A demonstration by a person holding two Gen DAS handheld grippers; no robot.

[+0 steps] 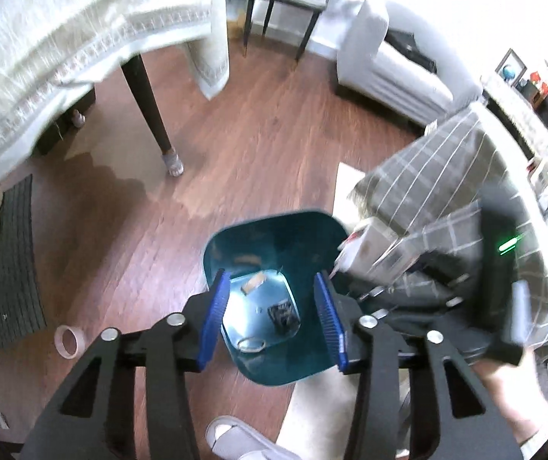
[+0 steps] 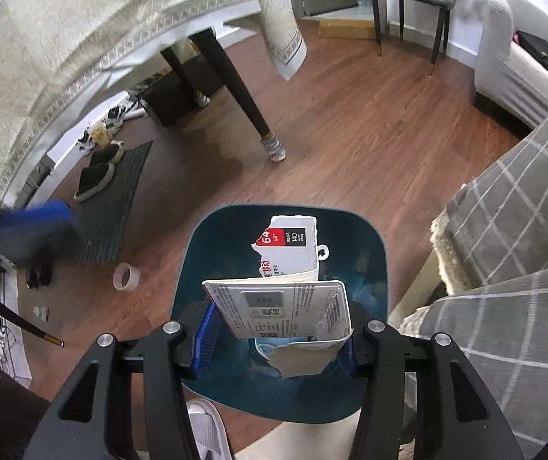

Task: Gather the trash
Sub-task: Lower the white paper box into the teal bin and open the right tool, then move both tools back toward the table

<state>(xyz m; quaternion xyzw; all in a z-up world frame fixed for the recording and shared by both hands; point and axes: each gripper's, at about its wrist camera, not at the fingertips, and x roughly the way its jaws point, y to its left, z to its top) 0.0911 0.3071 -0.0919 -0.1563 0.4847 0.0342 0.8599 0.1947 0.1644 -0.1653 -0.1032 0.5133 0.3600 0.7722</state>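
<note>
1. Right gripper [image 2: 276,339], bottom centre of its view, is clamped on one torn white card package [image 2: 285,306]; its upper flap reads "64 GB" and "140".
2. Left gripper [image 1: 272,322] has blue pads apart with nothing between them.
3. One teal bin [image 2: 373,253] stands directly below both, holding about three scraps.
4. One tape roll [image 2: 126,276] lies on the floor left of the bin.
5. Two dark slippers [image 2: 95,176] rest on the mat, mid left.
</note>
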